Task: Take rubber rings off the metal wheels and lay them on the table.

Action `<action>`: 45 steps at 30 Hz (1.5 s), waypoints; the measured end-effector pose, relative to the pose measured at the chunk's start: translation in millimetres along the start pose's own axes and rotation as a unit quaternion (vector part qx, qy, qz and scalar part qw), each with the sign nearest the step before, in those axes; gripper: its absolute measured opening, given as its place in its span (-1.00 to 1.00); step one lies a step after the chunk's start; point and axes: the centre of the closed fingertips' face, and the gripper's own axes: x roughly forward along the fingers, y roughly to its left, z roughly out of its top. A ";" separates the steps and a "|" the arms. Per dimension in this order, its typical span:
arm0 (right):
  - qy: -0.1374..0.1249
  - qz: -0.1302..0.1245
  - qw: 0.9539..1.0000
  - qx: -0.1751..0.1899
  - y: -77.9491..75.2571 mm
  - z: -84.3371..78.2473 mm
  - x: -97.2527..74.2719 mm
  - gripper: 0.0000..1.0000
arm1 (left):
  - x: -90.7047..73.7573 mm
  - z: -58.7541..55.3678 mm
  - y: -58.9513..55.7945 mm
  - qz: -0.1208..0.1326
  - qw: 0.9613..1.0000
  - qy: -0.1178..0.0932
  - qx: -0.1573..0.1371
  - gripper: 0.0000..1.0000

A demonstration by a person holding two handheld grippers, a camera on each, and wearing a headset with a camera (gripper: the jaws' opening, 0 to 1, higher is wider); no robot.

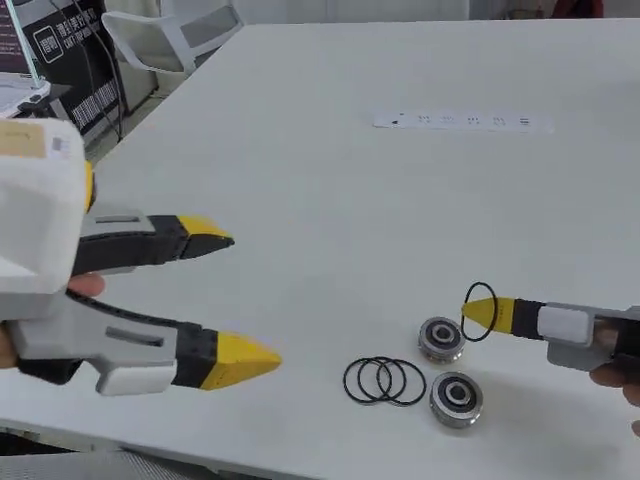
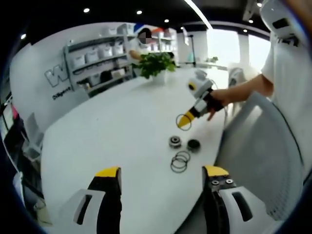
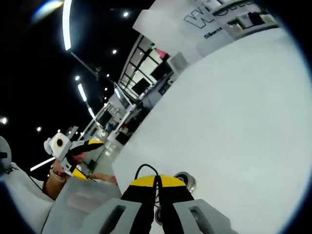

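Observation:
Two metal wheels (image 1: 441,338) (image 1: 456,398) lie on the white table (image 1: 330,190) at the front right. Three black rubber rings (image 1: 385,381) lie overlapping just left of them. My right gripper (image 1: 480,313) comes in from the right, shut on another rubber ring (image 1: 481,284) held upright just above the farther wheel. My left gripper (image 1: 248,300) hovers open at the left with nothing between its jaws. The left gripper view has its own open gripper (image 2: 162,171), the rings (image 2: 179,162), the wheels (image 2: 175,142) and the right gripper (image 2: 185,121). In the right gripper view the shut gripper (image 3: 156,181) pinches the ring (image 3: 145,168) beside a wheel (image 3: 185,181).
A white power strip (image 1: 462,121) lies flat at the far side of the table. A chair (image 1: 170,40) stands past the table's left edge. A potted plant (image 2: 155,63) sits at the table's far end, and the near edge runs just below the wheels.

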 end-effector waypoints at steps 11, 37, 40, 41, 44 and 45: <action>0.090 -0.019 0.993 -0.078 -2.7 -23.0 24.5 -1.00 | -15.2 -41.2 -7.9 0.026 0.998 0.024 -0.057 0.49; 0.172 -0.048 0.971 -0.161 -14.6 -44.7 37.0 -0.95 | -19.2 -48.1 -9.4 0.047 0.995 0.012 -0.089 0.46; 0.172 -0.050 0.971 -0.159 -15.7 -45.1 36.3 -0.95 | -19.3 -47.8 -9.4 0.047 0.995 0.012 -0.089 0.46; 0.172 -0.050 0.971 -0.160 -15.9 -44.8 35.4 -0.95 | -19.5 -47.7 -9.4 0.047 0.995 0.011 -0.088 0.46; 0.168 -0.052 0.972 -0.158 -16.6 -43.1 31.5 -0.94 | -19.9 -47.3 -9.6 0.047 0.995 0.010 -0.087 0.46; 0.167 -0.053 0.972 -0.157 -16.0 -42.1 29.4 -0.93 | -20.1 -47.3 -9.5 0.047 0.995 0.010 -0.087 0.46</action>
